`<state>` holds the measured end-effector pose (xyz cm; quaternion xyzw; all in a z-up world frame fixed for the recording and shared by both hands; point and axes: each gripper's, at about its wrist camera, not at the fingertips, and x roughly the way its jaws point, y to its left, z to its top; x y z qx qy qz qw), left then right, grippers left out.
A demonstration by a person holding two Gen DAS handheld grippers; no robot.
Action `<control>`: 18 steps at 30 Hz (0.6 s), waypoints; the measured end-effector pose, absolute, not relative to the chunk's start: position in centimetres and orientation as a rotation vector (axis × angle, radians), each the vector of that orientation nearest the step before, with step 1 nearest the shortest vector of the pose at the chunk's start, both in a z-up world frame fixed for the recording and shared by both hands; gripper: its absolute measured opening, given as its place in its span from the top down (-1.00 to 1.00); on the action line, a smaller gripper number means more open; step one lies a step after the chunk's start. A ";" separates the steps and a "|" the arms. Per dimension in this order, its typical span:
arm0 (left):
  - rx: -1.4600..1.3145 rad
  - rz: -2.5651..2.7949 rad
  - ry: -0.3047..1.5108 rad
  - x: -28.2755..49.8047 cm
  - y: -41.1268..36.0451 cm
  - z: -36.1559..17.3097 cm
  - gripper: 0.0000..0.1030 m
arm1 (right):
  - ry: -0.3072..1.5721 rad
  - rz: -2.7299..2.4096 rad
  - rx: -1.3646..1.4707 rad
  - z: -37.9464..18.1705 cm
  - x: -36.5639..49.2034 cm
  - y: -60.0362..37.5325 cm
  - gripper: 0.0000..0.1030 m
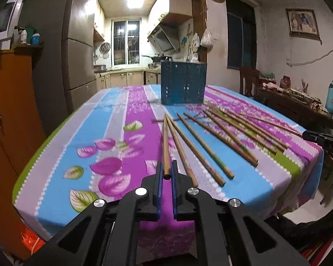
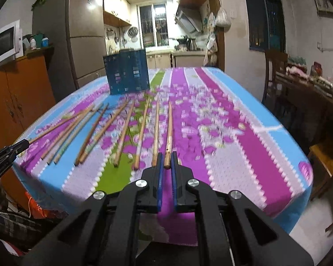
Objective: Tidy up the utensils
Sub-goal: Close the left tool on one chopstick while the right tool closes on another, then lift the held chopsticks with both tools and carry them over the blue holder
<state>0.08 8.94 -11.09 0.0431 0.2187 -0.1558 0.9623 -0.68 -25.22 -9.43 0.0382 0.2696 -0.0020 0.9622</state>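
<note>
1. Wooden chopsticks (image 1: 211, 137) lie fanned across the tabletop (image 1: 62, 146), their thick ends toward the near edge and their thin tips pointing at the far edge, where a blue utensil holder (image 1: 183, 82) stands upright.
2. The left tool (image 1: 167, 173) is clamped on the thick end of the leftmost chopstick (image 1: 166, 146); that stick's long axis runs straight ahead of the tool, toward the holder.
3. The right tool (image 2: 167, 163) is clamped on the thick end of the rightmost chopstick (image 2: 169, 130) at the other side of the fan, and this stick also lies in line with its tool.
4. Between the two held sticks the remaining chopsticks rest loose on the patterned cloth, some crossing near their tips.
5. From the left tool the holder sits almost dead ahead; from the right tool the holder (image 2: 127, 73) lies ahead and to the left, so the left hand looks to have the straighter carry.
6. Each stick is held at one end only, so its long free tip may droop or swing when lifted.
</note>
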 end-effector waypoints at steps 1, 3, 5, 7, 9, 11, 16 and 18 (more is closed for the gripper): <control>0.087 -0.312 0.434 0.0 9.0 -10.8 0.84 | 0.529 -0.005 0.072 -8.8 -0.7 -25.3 0.91; 0.078 -0.310 0.416 -0.1 9.3 -10.0 0.84 | 0.497 -0.008 0.058 -7.8 -0.8 -25.4 0.91; 0.067 -0.307 0.395 -0.2 9.5 -9.2 0.84 | 0.472 -0.008 0.048 -6.8 -0.7 -25.5 0.91; 0.049 -0.309 0.375 -0.3 9.8 -8.3 0.84 | 0.447 -0.004 0.037 -6.0 -0.6 -25.6 0.91; 0.024 -0.313 0.350 -0.2 10.2 -7.1 0.84 | 0.428 0.001 0.030 -5.3 -0.4 -25.7 0.91; 0.010 -0.317 0.327 0.1 10.4 -6.1 0.84 | 0.408 0.007 0.023 -4.6 -0.1 -25.8 0.91; -0.017 -0.326 0.278 1.4 11.0 -3.3 0.84 | 0.356 0.027 0.021 -2.6 1.1 -26.5 0.91; -0.034 -0.335 0.260 2.1 11.2 -1.9 0.85 | 0.337 0.030 0.018 -1.8 1.6 -26.7 0.91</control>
